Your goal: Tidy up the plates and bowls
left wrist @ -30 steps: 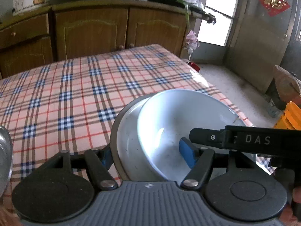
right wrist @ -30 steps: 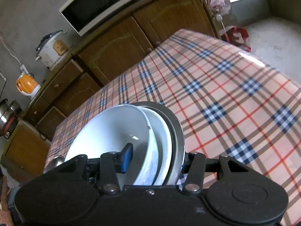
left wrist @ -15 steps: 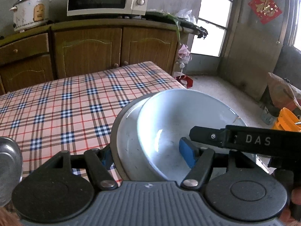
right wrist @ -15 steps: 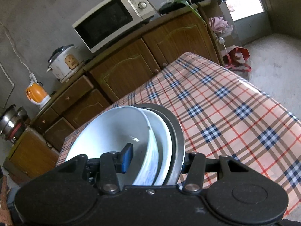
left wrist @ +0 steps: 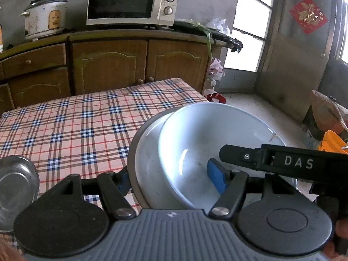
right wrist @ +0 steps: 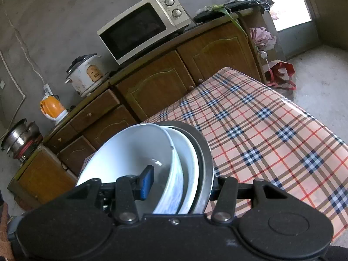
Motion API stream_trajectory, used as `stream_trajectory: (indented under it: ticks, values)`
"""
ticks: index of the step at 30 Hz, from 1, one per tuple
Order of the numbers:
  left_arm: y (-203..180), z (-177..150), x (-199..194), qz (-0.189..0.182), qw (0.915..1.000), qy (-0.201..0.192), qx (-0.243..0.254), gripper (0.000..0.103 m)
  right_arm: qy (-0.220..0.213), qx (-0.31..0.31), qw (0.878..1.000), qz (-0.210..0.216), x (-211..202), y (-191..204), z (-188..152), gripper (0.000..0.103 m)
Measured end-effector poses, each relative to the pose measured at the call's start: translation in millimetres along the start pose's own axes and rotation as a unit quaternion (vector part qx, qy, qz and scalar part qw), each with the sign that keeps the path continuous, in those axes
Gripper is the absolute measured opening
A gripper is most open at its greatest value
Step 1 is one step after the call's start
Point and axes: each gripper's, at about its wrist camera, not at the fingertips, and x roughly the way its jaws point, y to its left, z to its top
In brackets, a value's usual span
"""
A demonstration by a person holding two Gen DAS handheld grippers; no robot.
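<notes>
A stack of nested dishes (left wrist: pixel 195 152), held tilted in the air above the near edge of the checked tablecloth (left wrist: pixel 82 126): white bowl (right wrist: pixel 130 150) innermost, a second white dish (right wrist: pixel 189 169) behind it, a grey metal plate (right wrist: pixel 206 163) at the back. Pinched from one side by the left gripper (left wrist: pixel 171 180), with one blue pad (left wrist: pixel 217 178) inside the bowl and the other behind the metal plate's rim. Pinched from the opposite side by the right gripper (right wrist: pixel 178 182), its blue pad (right wrist: pixel 146 182) inside the bowl and its other finger outside the metal plate; seen in the left view as a black bar lettered DAS reaching over the bowl's rim. A chip on the bowl's far rim at the right in the left view. To the left on the cloth, the edge of a shiny steel dish (left wrist: pixel 15 187). Beyond the table, a brown wooden cabinet (left wrist: pixel 113 65) with a microwave (left wrist: pixel 130 2) and a white rice cooker (left wrist: pixel 45 15) on top; in the right view also an orange kettle (right wrist: pixel 52 108) and a steel pot (right wrist: pixel 19 137) further along. At the right, a bright window (left wrist: pixel 250 32), a grey door with a red paper square (left wrist: pixel 308 15), and a concrete floor (left wrist: pixel 261 108).
</notes>
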Motion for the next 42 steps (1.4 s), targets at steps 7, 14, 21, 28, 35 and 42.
stream_trajectory:
  ticks: [7,14,21,28,35,42]
  values:
    - [3.7,-2.4,-10.0,0.006,1.0,-0.004,-0.004,0.072,0.0,-0.005,1.0,0.006,-3.5,8.5,-3.7,0.058]
    - [7.5,-4.7,-18.6,0.014,0.9998,-0.006,-0.011,0.072,0.004,-0.011,1.0,0.013,-4.5,17.0,-7.0,0.058]
    - [11.5,-6.8,-26.0,0.021,0.9996,-0.006,-0.018,0.072,0.008,-0.017,1.0,0.018,-2.6,26.5,-10.2,0.058]
    - [17.4,-9.4,-30.5,0.029,0.9993,-0.005,-0.025,0.072,0.015,-0.021,0.999,0.023,1.3,33.6,-13.4,0.058]
    - [24.1,-11.5,-34.3,0.036,0.9988,-0.004,-0.032,0.072,0.021,-0.027,0.999,0.029,7.2,40.8,-16.2,0.058]
    - [29.7,-12.5,-36.9,0.044,0.9984,-0.006,-0.036,0.072,0.026,-0.033,0.999,0.036,12.6,47.3,-18.9,0.058]
